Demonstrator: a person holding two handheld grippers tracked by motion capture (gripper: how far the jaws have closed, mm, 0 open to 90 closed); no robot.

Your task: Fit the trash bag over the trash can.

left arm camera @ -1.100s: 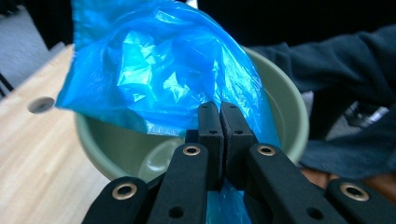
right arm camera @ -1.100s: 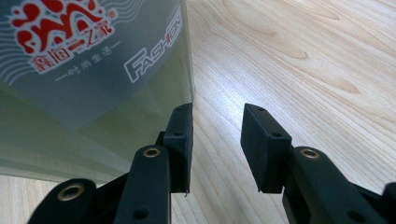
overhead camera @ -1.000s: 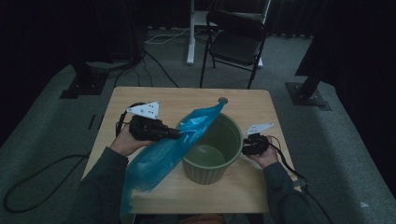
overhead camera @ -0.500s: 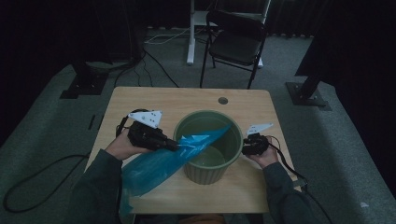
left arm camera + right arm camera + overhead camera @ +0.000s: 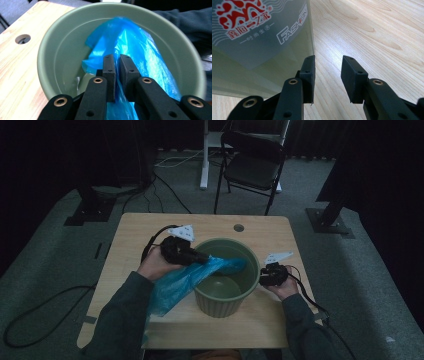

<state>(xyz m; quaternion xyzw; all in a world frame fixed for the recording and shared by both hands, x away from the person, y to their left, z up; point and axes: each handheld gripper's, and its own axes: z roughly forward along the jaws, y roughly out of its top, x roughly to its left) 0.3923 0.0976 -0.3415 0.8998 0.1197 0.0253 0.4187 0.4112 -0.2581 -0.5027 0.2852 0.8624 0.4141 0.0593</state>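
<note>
Pale wood table (image 5: 125,270) on grey carpet, dark room, black chair (image 5: 252,162) behind. Left gripper (image 5: 117,67) – jaws easing apart, still nipping blue bag (image 5: 135,45) over green bin (image 5: 227,295). Right gripper (image 5: 327,75) – partly open, holding nothing.

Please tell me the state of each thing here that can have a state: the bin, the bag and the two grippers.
Round green plastic bin: upright on the wooden table, unlined.
Thin blue plastic bag: crumpled, one end inside the bin, the rest draped over the rim.
Left gripper: jaws close on the bag and just been opening a little.
Right gripper: open, nothing between the jaws, beside the bin wall.
</note>
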